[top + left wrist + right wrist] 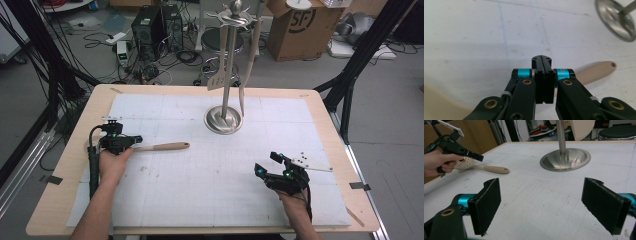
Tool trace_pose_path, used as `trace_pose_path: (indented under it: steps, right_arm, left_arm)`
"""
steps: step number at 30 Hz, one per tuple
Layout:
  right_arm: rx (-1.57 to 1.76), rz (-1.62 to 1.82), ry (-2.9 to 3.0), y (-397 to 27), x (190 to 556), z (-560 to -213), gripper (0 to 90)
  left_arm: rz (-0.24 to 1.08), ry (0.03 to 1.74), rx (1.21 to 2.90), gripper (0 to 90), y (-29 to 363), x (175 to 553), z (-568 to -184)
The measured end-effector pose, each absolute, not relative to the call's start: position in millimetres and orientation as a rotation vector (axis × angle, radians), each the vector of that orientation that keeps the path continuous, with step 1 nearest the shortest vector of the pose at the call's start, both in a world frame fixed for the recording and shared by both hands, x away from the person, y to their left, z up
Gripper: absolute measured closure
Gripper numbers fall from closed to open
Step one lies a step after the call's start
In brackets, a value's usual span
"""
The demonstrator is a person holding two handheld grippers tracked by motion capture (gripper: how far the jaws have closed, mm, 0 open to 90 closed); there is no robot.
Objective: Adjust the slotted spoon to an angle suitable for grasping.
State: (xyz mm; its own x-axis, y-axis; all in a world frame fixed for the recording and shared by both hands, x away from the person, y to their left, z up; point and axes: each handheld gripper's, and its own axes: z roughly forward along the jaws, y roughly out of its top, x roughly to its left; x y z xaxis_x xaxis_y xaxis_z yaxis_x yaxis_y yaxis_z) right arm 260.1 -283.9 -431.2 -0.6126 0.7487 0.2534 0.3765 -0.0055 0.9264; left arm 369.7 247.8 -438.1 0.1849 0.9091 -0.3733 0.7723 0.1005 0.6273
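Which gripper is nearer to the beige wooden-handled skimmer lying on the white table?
Left. The left gripper hangs shut just above the skimmer, near its perforated head. The right gripper sits open, well off at the table's other side.

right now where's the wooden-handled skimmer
In the high view the wooden-handled skimmer lies on the white mat's left side, beside the shut left gripper, handle pointing right toward the steel utensil stand.

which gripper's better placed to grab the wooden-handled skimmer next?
Left. The left gripper hangs right over the skimmer, jaws shut with nothing between them, so it likely only has to open and drop. The right gripper stands open but far across the table.
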Motion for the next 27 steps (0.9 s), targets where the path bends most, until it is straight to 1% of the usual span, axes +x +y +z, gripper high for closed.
trace_pose_path:
  steps: [7, 9, 12, 15, 18, 22, 25, 27]
  right_arm:
    - [1.175, 1.650, 1.955, -284, 260, -431, 15.0]
    - [1.179, 1.648, 1.953, -285, 260, -431, 15.0]
    - [1.183, 1.652, 1.951, -286, 260, -431, 15.0]
    - [1.183, 1.653, 1.945, -287, 259, -431, 15.0]
    - [1.189, 1.655, 1.941, -288, 258, -430, 15.0]
    - [1.187, 1.653, 1.941, -288, 258, -430, 15.0]
    - [1.186, 1.651, 1.947, -287, 258, -431, 15.0]
    - [1.182, 1.649, 1.948, -286, 258, -430, 15.0]
  left_arm:
    - [0.240, 1.651, 1.761, 89.8, 247, 369, -450]
    - [0.226, 1.653, 1.726, 89.7, 249, 365, -451]
    - [0.234, 1.646, 1.764, 89.8, 244, 356, -450]
    - [0.223, 1.651, 1.741, 89.8, 244, 343, -451]
    - [0.243, 1.652, 1.762, 89.8, 241, 331, -450]
    - [0.219, 1.650, 1.761, 89.8, 239, 317, -450]
    - [0.176, 1.638, 1.736, 89.8, 241, 308, -451]
    - [0.186, 1.631, 1.738, 89.8, 240, 301, -452]
